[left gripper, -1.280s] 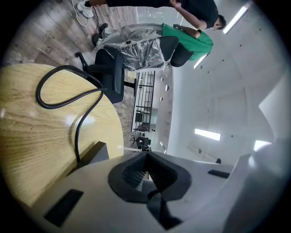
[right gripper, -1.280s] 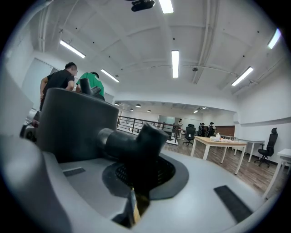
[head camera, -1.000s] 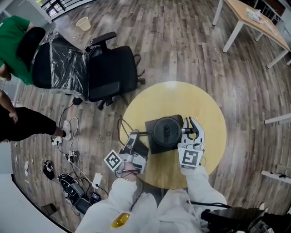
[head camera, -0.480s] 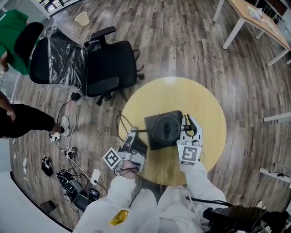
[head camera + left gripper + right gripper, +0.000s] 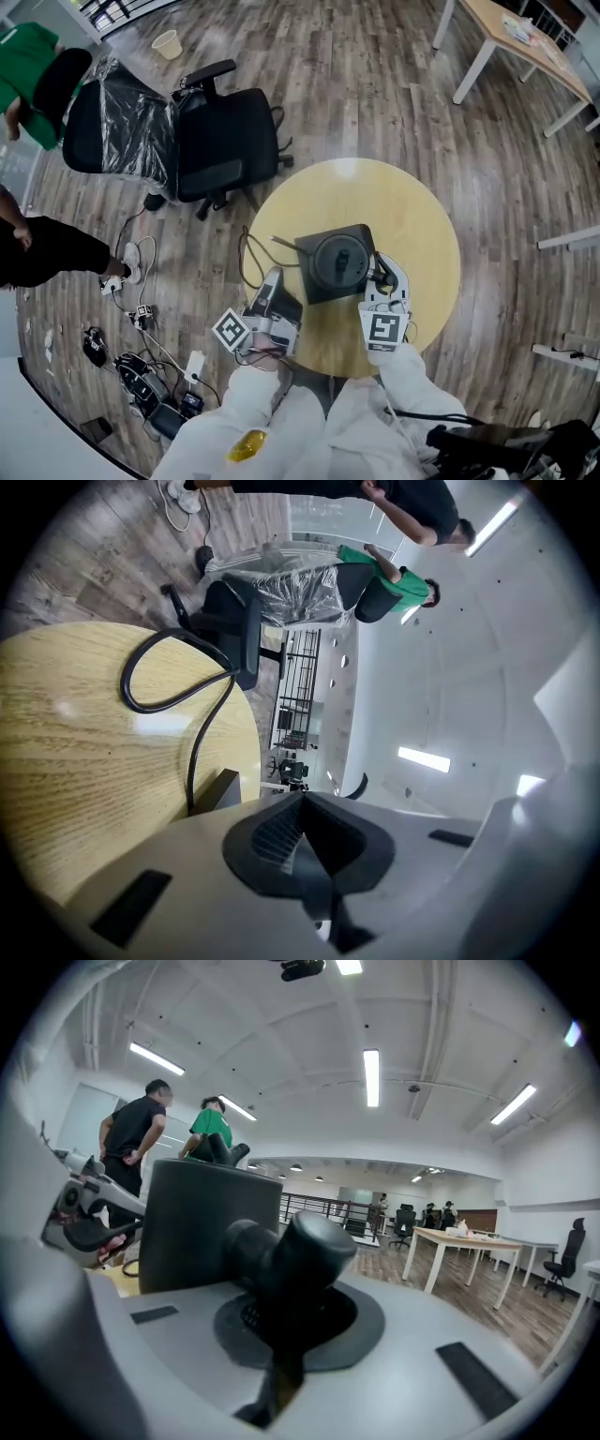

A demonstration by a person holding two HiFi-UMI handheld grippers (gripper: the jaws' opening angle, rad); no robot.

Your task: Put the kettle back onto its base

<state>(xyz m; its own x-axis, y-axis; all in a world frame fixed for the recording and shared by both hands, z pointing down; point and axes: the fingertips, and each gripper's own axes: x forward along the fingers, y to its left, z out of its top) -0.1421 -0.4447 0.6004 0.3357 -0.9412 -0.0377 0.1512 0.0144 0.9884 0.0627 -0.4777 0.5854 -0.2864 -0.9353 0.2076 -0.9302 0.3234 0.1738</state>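
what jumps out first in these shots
A black kettle sits on a square black base in the middle of the round yellow table, and the right gripper has just closed its jaws on the kettle's handle. Beyond the table stands a black office chair, beside a plastic-wrapped chair.

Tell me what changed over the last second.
The right gripper moved in toward the kettle. Its jaws, open beside the handle before, have just closed on it. The kettle has not visibly moved on the table, and the left gripper stayed where it was with its jaws shut.
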